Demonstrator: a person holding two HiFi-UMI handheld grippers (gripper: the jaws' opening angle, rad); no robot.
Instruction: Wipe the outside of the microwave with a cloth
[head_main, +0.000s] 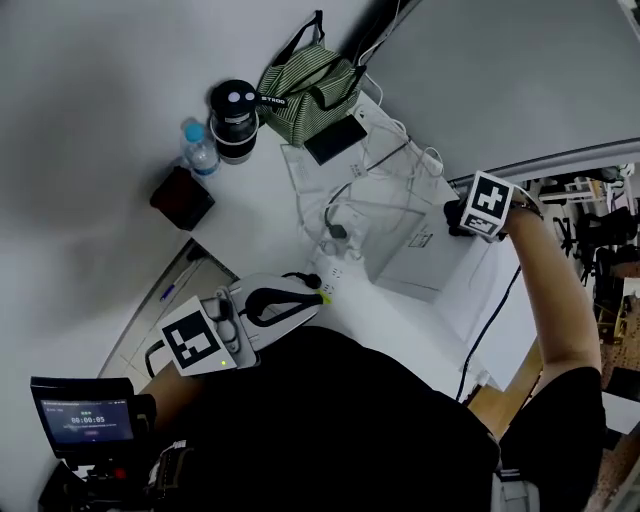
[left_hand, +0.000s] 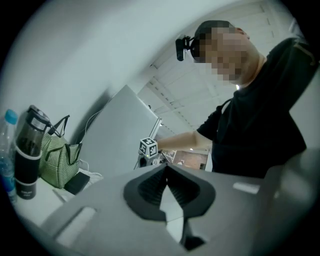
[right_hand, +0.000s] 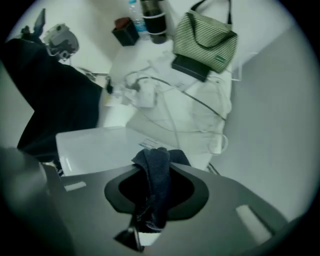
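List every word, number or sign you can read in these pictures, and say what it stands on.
"00:00:05", as far as it can be made out: on the screen at the lower left of the head view.
White letters on the black tag by the striped bag: too blurred to read.
Sticker on the microwave: too small to read.
Marker cubes: square patterns only, no words.

Cloth (right_hand: 152, 185) conceals the pad faces of the right tongs (right_hand: 150, 172). Bottle (left_hand: 7, 150) is cropped at the left gripper view's edge. Timer display (head_main: 88, 418) digits are illegible.
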